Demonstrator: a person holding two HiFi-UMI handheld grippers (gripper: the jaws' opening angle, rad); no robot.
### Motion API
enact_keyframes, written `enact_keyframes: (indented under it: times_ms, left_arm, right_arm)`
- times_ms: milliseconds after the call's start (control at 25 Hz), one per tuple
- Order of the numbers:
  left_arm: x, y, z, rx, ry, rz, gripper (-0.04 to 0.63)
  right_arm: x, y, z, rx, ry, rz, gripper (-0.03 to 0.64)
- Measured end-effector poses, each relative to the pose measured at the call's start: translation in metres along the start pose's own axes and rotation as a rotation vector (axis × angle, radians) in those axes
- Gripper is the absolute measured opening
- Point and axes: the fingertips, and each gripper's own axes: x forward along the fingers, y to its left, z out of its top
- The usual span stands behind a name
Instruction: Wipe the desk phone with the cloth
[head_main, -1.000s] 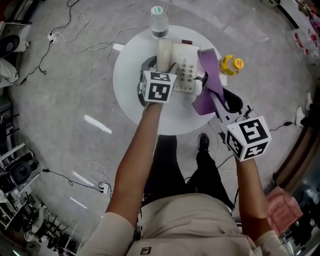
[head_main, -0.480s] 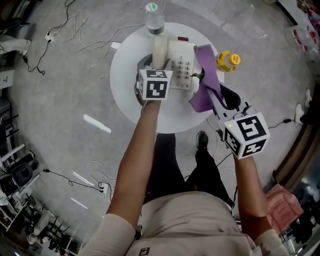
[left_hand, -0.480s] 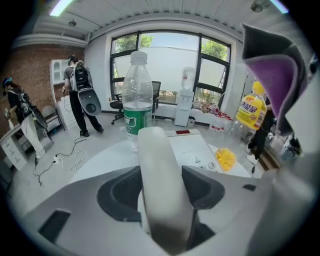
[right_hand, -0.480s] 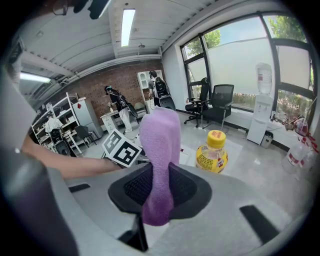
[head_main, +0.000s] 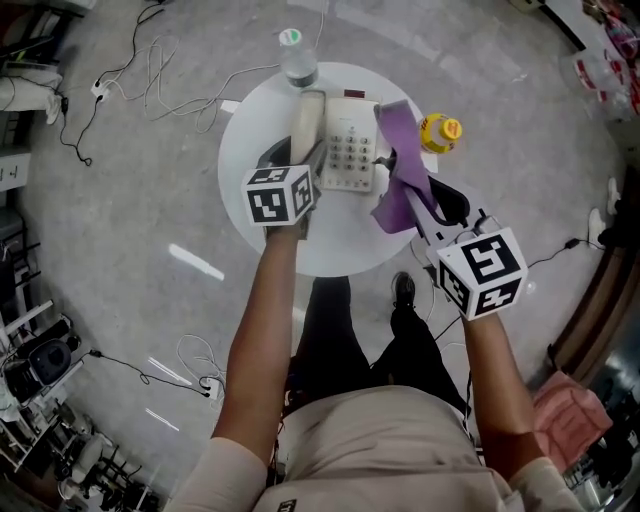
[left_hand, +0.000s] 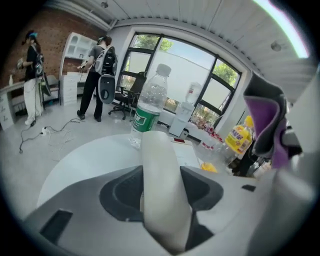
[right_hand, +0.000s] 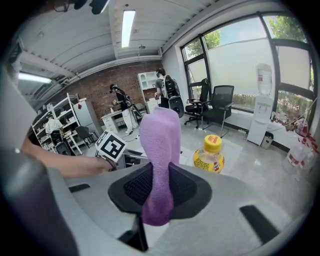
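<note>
While the desk phone (head_main: 350, 150) is being kept at the far middle of the white round table (head_main: 250, 230), every position below is being referred to that phone.

A clear plastic water bottle (head_main: 297, 60) is standing just beyond the phone's far left corner. Along the phone's left side, the handset (left_hand: 159, 155), a smooth, rigid bar of cream plastic with rounded edges, is being enclosed by the left gripper (left_hand: 162, 195). Its jaws have just been closing, and the dark pads are being pressed against both long sides of the handset. Whether the handset is being lifted from its cradle cannot be told.

The phone is being judged light, hard-shelled and liable to slide on the smooth tabletop. A hold across the handset's narrow middle is being advised.

Just beside the phone's right edge, the purple cloth (head_main: 400, 170) is being clamped in the closed jaws of the right gripper (right_hand: 159, 192). The cloth is soft, fleecy and limp, so a hold near its middle is being preferred.

Further right of the phone, a yellow bottle (head_main: 438, 132) is standing apart.
</note>
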Motion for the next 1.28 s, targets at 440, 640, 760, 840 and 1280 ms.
enact_keyframes:
  times_ms: [440,640,760,840,1280]
  left_arm:
    - [-0.088,-0.035,0.04,-0.414,-0.253,-0.456,0.218]
    - [-0.136,-0.073,0.059,-0.572,-0.308,-0.72,0.216]
    - [-0.157,-0.092,0.066,-0.637,-0.346,-0.872,0.215]
    - [-0.165,-0.103,0.067,-0.638,-0.349,-0.917,0.215]
    - [-0.191,-0.11,0.071,-0.903,-0.446,-1.085,0.212]
  right_arm:
    - [0.001,0.015,0.012,0.072,-0.025,0.082,0.075]
    - [0.003,0.038,0.036,0.219,-0.107,0.212,0.075]
    - [0.003,0.049,0.054,0.302,-0.173,0.28,0.075]
    - [0.003,0.056,0.068,0.338,-0.216,0.316,0.075]
    - [0.003,0.119,0.059,0.361,-0.155,0.467,0.075]
